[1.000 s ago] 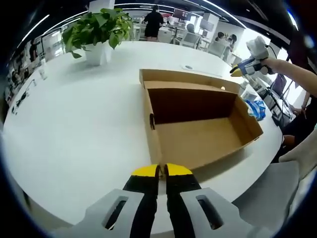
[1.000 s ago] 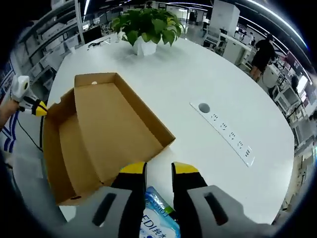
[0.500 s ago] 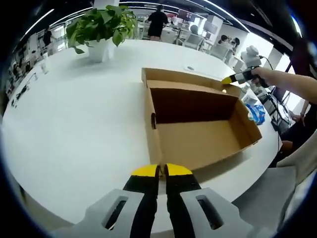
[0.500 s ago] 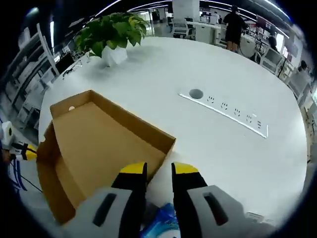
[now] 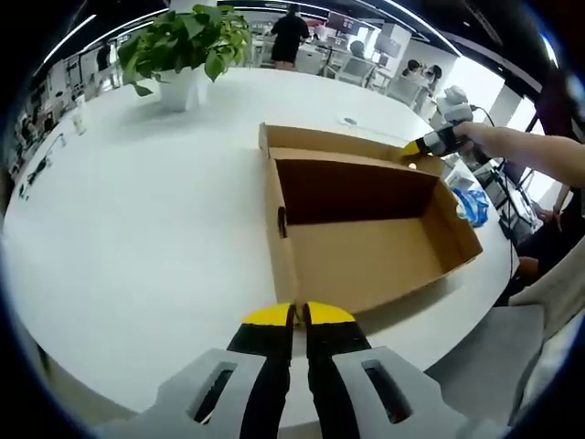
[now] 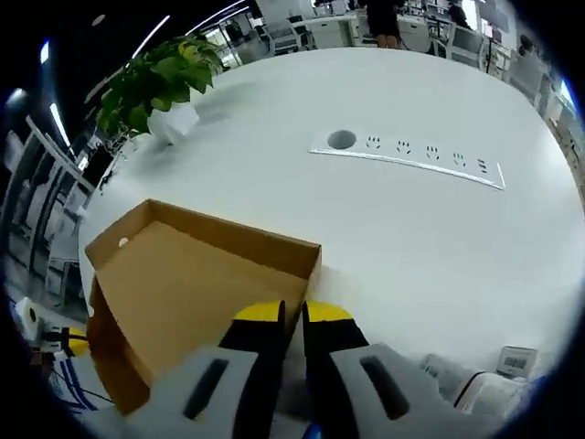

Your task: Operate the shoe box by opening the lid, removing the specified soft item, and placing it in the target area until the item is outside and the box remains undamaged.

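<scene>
Since the earlier frame, the right gripper [image 6: 291,315] was brought to the lid's [image 6: 196,293] edge [image 6: 302,259] and its jaws were narrowed, nearly clenched on a thin slot; whether cardboard was pinched could not be told. Left gripper [image 5: 298,316] was kept clenched on nothing, just short of the box's [image 5: 366,256] near corner. Box was open and looked empty. The soft item, a blue pack [image 5: 473,204], was seen on the table [image 5: 137,229] beyond the box's far end, nearer the right gripper; the box's long axis ran toward it. Pack was mostly cut off by the box wall. In the right gripper view only a blue sliver was visible beneath the jaws.
</scene>
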A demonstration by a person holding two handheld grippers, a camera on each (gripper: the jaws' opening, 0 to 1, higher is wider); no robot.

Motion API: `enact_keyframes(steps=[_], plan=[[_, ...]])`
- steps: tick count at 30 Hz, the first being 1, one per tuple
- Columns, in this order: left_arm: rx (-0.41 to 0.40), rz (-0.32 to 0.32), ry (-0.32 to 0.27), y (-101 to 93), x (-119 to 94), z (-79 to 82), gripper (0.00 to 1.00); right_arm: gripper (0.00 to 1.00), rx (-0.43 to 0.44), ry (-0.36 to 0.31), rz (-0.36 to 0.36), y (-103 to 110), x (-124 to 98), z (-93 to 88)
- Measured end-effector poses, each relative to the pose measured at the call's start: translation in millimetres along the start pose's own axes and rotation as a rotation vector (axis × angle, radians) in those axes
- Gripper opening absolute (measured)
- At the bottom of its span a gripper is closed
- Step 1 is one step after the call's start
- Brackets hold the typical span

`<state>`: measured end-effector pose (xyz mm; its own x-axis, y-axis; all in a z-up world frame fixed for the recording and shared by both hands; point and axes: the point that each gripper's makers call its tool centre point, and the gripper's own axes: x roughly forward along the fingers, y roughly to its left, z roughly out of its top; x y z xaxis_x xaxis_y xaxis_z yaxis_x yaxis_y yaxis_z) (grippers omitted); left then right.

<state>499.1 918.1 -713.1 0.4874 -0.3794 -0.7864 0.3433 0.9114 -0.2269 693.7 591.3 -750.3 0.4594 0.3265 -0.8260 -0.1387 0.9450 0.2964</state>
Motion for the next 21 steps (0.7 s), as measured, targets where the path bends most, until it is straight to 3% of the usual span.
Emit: enact_keyframes(steps=[9,21], plan=[[-0.014,-0.01,-0.005,-0.9,0,0.1,0.01,0.02,0.007,-0.029,-0.013,3,-14,8.0],[-0.026,-0.008,-0.029,-1.7,-2,-1.3,0.01,0.01,-0.071,-0.106,-0.016,13,-40,20.7]])
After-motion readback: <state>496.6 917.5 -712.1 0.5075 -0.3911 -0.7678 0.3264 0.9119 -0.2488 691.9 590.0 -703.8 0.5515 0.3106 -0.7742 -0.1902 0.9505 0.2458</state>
